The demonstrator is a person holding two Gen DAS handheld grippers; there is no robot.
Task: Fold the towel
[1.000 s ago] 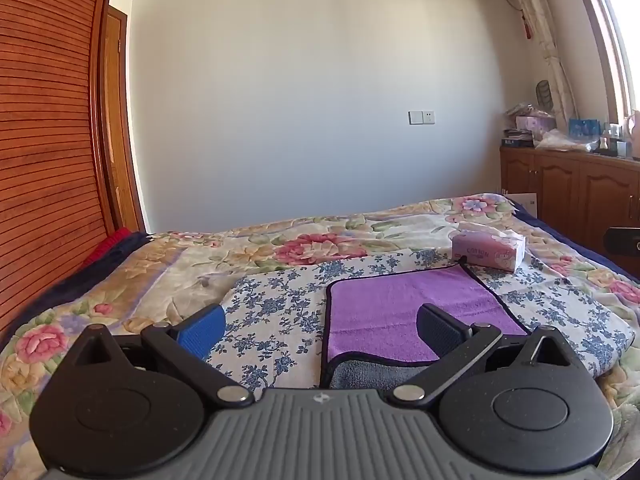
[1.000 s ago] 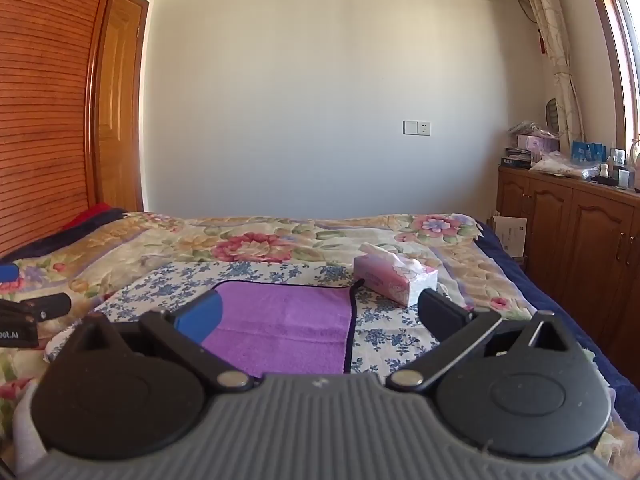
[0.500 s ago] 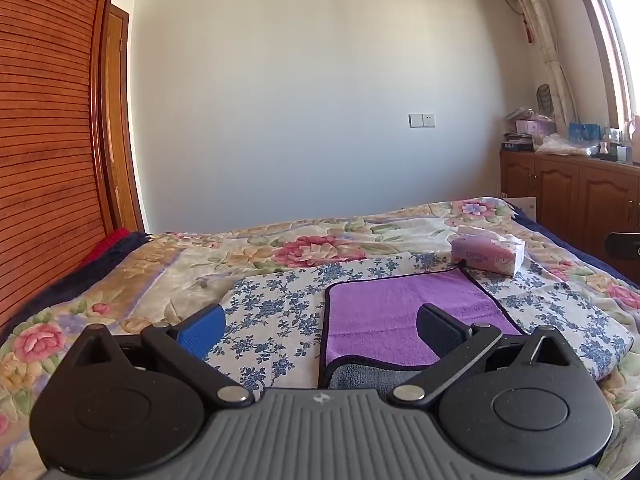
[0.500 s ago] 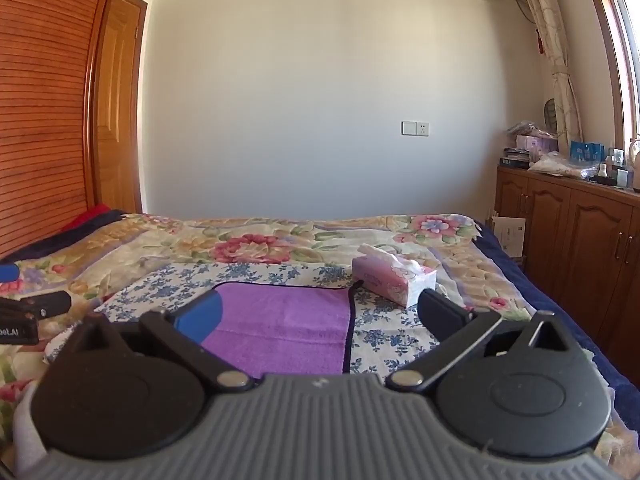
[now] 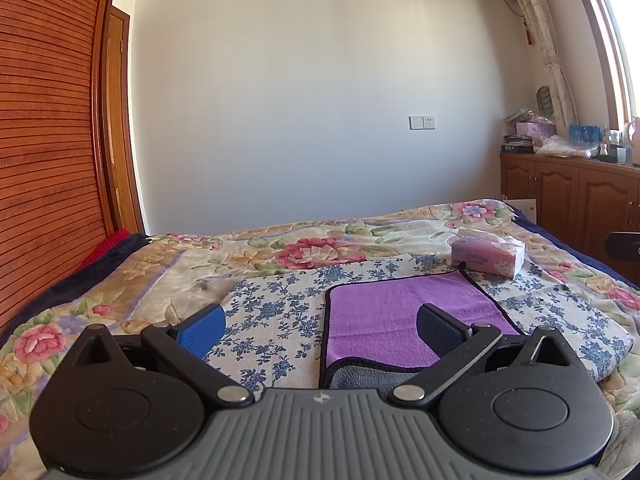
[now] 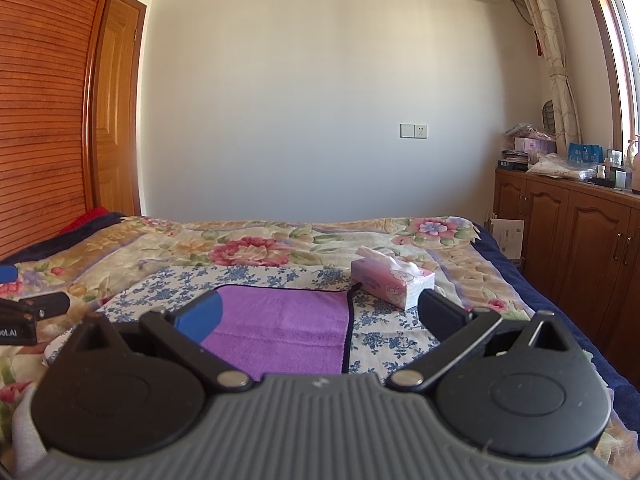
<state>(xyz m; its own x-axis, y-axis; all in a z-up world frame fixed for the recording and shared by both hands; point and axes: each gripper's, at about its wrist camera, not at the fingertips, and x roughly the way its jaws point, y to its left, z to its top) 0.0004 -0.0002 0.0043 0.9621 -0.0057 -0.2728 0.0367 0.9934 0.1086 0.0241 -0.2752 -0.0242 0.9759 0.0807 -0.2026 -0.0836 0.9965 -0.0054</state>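
Note:
A purple towel point(image 5: 396, 312) with a dark trim lies flat on a blue-flowered cloth on the bed; its near edge is turned up and shows a grey underside. It also shows in the right wrist view point(image 6: 288, 332). My left gripper point(image 5: 320, 326) is open and empty, held above the towel's near left corner. My right gripper point(image 6: 320, 314) is open and empty, held above the towel's near right side. The left gripper's tip shows at the left edge of the right wrist view point(image 6: 28, 312).
A pink tissue box point(image 5: 486, 256) stands just beyond the towel's far right corner, also in the right wrist view point(image 6: 392, 284). The floral bedspread point(image 5: 160, 276) covers the bed. Wooden cabinets point(image 6: 572, 240) with clutter line the right wall. A slatted wooden wardrobe point(image 5: 44, 160) is on the left.
Both grippers have tilted slightly, so the bed sits a little lower in both views. The towel and the tissue box have not moved.

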